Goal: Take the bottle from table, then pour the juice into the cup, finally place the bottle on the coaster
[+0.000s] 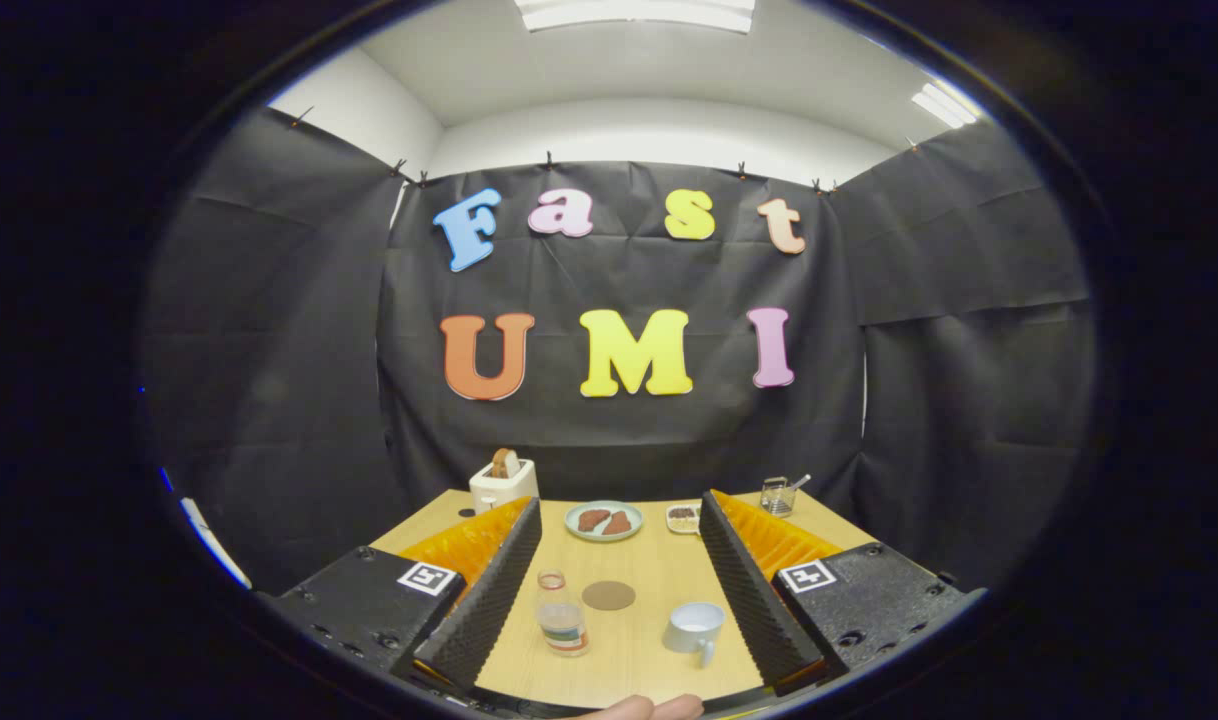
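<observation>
A small clear bottle [561, 614] with a little juice in it stands upright on the wooden table [649, 660], close to the left finger's inner side. To its right, a white cup [696, 630] with a handle sits near the right finger. A round brown coaster [608, 595] lies flat between bottle and cup, slightly farther back. My gripper [619, 600] hovers above the table, open wide, its fingers [489, 600] spread on either side of all three objects and touching none.
Beyond the fingers stand a white toaster [503, 485] with bread in it, a pale plate [604, 521] with brown pieces, a small dish [682, 518] and a glass [777, 496] with a spoon. A fingertip of a person's hand [649, 708] shows at the near table edge.
</observation>
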Demonstrator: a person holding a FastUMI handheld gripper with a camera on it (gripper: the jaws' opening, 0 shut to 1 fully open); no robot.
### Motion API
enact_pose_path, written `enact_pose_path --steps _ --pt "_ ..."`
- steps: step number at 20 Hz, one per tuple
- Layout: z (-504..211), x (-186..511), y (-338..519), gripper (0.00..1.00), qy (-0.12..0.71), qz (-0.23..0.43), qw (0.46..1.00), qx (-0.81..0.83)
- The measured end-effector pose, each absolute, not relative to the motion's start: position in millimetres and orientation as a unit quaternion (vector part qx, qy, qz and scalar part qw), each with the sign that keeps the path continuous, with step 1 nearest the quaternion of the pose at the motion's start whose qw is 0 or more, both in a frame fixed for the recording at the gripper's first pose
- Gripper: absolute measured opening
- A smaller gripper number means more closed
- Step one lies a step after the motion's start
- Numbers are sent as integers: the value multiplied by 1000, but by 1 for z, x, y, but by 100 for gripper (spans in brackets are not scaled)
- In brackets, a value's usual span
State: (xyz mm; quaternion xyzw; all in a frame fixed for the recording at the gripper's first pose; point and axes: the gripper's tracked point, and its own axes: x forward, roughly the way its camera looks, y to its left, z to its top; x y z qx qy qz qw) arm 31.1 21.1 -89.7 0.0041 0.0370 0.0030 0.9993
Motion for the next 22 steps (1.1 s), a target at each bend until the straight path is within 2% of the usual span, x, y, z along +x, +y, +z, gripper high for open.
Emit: enact_pose_path --steps 14,22 --pt "-192 60 56 100 41 32 999 0" --pt "-257 82 72 100 68 20 997 -34"
